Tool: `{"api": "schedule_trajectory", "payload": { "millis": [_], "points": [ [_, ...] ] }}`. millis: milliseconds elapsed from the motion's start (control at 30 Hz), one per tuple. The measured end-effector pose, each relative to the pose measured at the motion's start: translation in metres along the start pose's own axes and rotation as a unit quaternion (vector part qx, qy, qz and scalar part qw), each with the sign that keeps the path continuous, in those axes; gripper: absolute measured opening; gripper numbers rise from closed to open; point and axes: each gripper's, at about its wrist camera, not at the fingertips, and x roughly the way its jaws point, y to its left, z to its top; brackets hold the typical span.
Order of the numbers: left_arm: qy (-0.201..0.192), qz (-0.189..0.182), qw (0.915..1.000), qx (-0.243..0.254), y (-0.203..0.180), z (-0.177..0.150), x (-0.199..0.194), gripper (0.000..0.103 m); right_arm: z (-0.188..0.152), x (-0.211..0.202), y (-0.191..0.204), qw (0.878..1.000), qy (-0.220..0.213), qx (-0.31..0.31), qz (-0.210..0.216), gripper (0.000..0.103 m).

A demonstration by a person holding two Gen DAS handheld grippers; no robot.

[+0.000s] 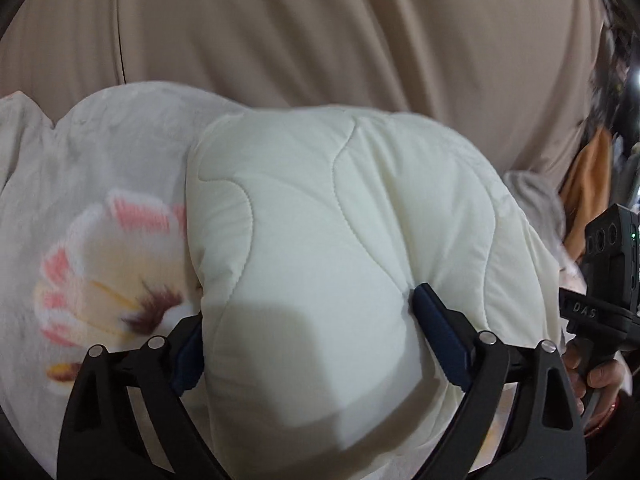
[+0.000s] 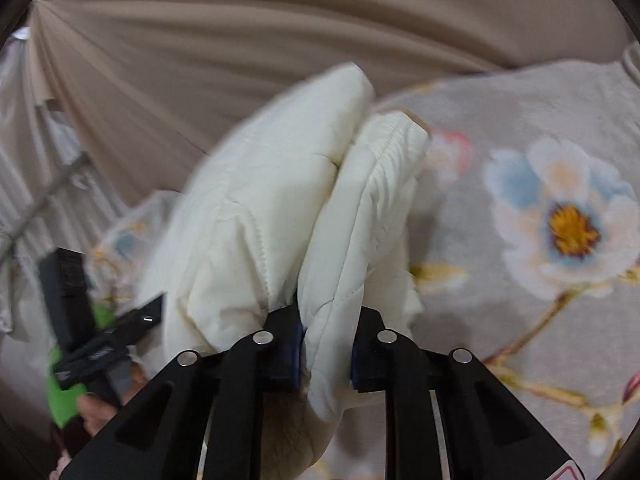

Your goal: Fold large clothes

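Observation:
A cream quilted puffer jacket (image 1: 340,208) lies bunched on a floral bedsheet (image 1: 100,208). My left gripper (image 1: 312,316) is shut on a thick fold of the jacket, its blue pads (image 1: 436,320) pressing in from both sides. In the right wrist view the jacket (image 2: 280,208) rises in two folded layers. My right gripper (image 2: 326,344) is shut on a thinner fold of it, blue pads (image 2: 294,344) close together. The right gripper's body shows in the left wrist view (image 1: 608,280). The left gripper's body shows in the right wrist view (image 2: 88,328).
A beige curtain (image 1: 320,40) hangs behind the bed and fills the upper part of both views. The grey floral sheet (image 2: 540,220) spreads to the right. An orange cloth (image 1: 592,184) and clutter sit at the far right edge.

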Motion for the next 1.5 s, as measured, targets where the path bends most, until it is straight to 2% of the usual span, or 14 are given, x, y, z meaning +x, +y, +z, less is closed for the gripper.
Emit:
{"api": "schedule_trajectory", "payload": {
  "millis": [100,167,300,400,467,600,733,867,1000,1067,1133,1200,1300,1500],
  "points": [
    [-0.011,0.035,0.9993,0.010,-0.015,-0.005,-0.003,0.095,-0.005,0.003,-0.034,0.998,0.025,0.060,0.008,0.031],
    [-0.018,0.056,0.9983,0.009,-0.021,-0.007,-0.021,0.095,-0.004,-0.030,-0.030,0.998,-0.013,0.057,-0.011,0.031],
    [-0.054,0.111,0.9919,0.028,-0.035,-0.010,-0.062,0.094,-0.004,-0.086,0.024,0.995,-0.085,-0.032,-0.034,0.029],
    [-0.070,0.172,0.9805,0.065,-0.060,-0.015,-0.075,0.094,-0.011,-0.084,0.074,0.991,-0.071,-0.107,-0.035,0.020],
    [-0.065,0.200,0.9741,0.084,-0.070,-0.021,-0.074,0.094,-0.020,-0.065,0.093,0.985,-0.054,-0.151,-0.068,0.015],
    [-0.036,0.197,0.9770,0.073,-0.069,-0.032,-0.064,0.094,-0.031,-0.021,0.074,0.975,-0.022,-0.161,-0.150,0.000],
    [-0.021,0.198,0.9777,0.066,-0.061,-0.038,-0.049,0.094,-0.036,0.003,0.041,0.987,0.006,-0.106,-0.121,0.000],
    [-0.020,0.202,0.9769,0.066,-0.066,-0.047,-0.049,0.094,-0.037,-0.028,0.049,0.991,-0.015,-0.090,-0.095,0.000],
    [-0.025,0.212,0.9745,0.069,-0.073,-0.059,-0.059,0.094,-0.054,-0.068,0.065,0.988,-0.039,-0.103,-0.109,0.014],
    [-0.024,0.217,0.9733,0.072,-0.075,-0.067,-0.064,0.095,-0.070,-0.080,0.069,0.985,-0.038,-0.108,-0.131,0.025],
    [-0.018,0.215,0.9742,0.065,-0.076,-0.079,-0.069,0.096,-0.087,-0.087,0.069,0.982,-0.043,-0.107,-0.150,0.044],
    [-0.012,0.214,0.9749,0.060,-0.077,-0.093,-0.073,0.096,-0.110,-0.091,0.069,0.980,-0.047,-0.105,-0.165,0.052],
    [-0.004,0.229,0.9718,0.055,-0.078,-0.113,-0.076,0.096,-0.138,-0.087,0.068,0.979,-0.036,-0.097,-0.174,0.059],
    [-0.017,0.248,0.9676,0.044,-0.084,-0.135,-0.084,0.098,-0.163,-0.070,0.069,0.976,-0.012,-0.096,-0.195,0.059]
  ]
}}
